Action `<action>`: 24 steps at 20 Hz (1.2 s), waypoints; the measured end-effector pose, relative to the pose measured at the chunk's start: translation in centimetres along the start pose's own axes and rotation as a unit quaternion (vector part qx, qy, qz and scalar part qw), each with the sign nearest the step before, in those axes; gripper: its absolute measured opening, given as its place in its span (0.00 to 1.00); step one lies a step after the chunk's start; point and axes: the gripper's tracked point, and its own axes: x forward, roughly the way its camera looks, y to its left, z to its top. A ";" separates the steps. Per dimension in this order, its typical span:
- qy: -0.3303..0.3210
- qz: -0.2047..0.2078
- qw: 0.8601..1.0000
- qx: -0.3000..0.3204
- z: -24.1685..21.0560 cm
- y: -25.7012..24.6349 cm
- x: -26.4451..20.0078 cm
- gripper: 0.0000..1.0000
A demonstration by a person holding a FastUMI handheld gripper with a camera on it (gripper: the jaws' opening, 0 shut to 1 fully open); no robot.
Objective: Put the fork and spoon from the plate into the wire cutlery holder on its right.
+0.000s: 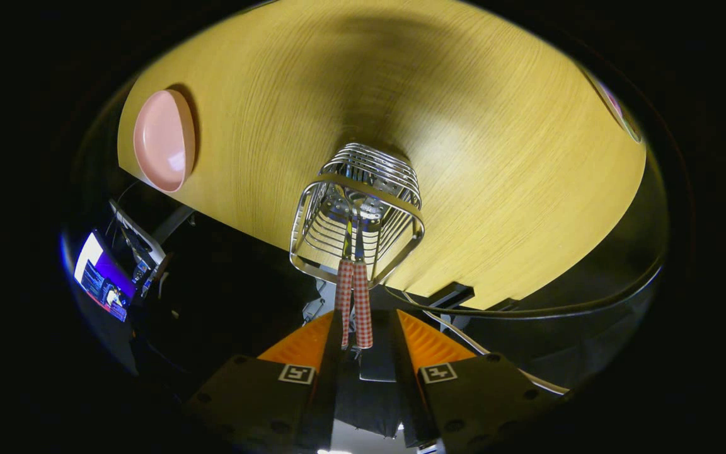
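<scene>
The jaws stand apart, clamped on nothing; the gripper [363,343] looks down on the holder [357,217], which sits on the counter [495,189] near its front edge; two checked handles [355,302] rise out of the holder and end between the fingers [303,347], touching neither as far as I can tell. The working ends lie inside the wire basket (which is fork and which spoon I cannot tell); the plate [164,140] sits well apart on the counter and looks bare, so the task seems all but done. The risk now is in pulling away: the handles lean toward the jaws, and a finger that brushes one could lever a piece back out or tip the light holder off the near edge; a straight lift clear would avoid that.
</scene>
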 end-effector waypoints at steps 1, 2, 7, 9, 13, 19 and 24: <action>-0.023 0.004 1.000 0.001 -0.1 0.1 -0.3 0.59; -0.049 0.007 0.999 0.004 -0.2 0.2 -0.7 0.67; -0.191 0.029 0.981 0.027 -1.5 2.0 -3.9 1.00; -0.251 0.037 0.966 0.049 -2.0 3.1 -5.0 1.00; -0.387 0.023 0.917 0.090 -2.5 4.0 -7.6 1.00; -0.570 -0.029 0.809 0.137 -3.0 4.9 -13.7 1.00; -0.667 -0.061 0.730 0.139 -4.8 7.0 -17.7 1.00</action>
